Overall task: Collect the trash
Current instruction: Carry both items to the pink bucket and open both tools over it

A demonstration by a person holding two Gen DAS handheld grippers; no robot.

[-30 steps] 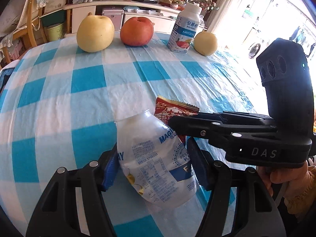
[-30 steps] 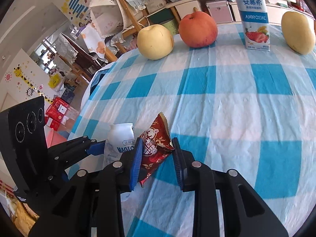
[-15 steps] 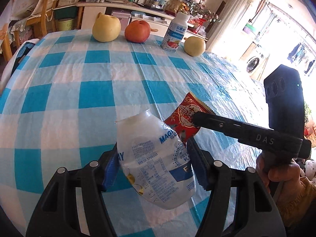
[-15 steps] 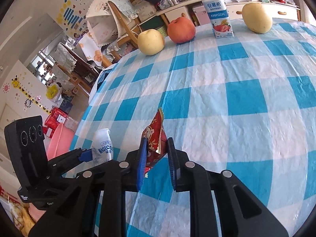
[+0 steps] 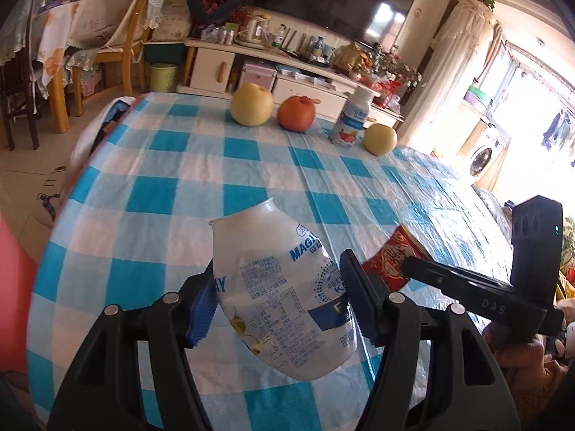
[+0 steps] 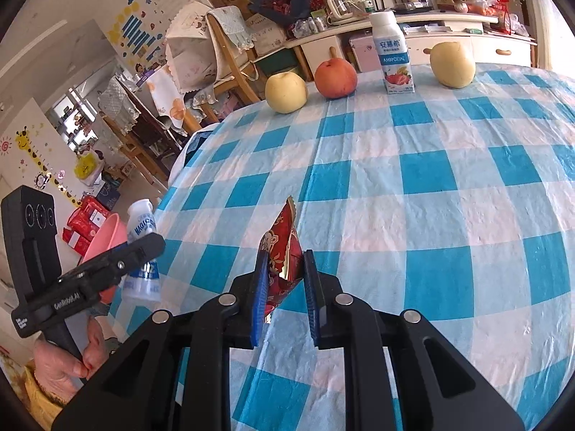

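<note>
My left gripper (image 5: 278, 287) is shut on an empty white plastic bottle (image 5: 276, 287) with blue print, held tilted above the checked tablecloth (image 5: 201, 165). In the right wrist view that bottle (image 6: 143, 251) hangs at the left, out past the table edge. My right gripper (image 6: 285, 274) is shut on a crumpled red snack wrapper (image 6: 282, 255), lifted off the cloth. The left wrist view shows the wrapper (image 5: 393, 260) at the right, pinched in the other tool.
At the far edge stand a yellow pear (image 5: 251, 104), a red apple (image 5: 296, 113), a small yogurt bottle (image 5: 350, 122) and another pear (image 5: 380, 139). A pink bin (image 6: 104, 244) sits on the floor left of the table. Chairs and a cabinet lie beyond.
Both grippers have pulled back and risen with their loads. The right jaws pinched tighter on the wrapper. The bottle now hangs past the table's left edge.
</note>
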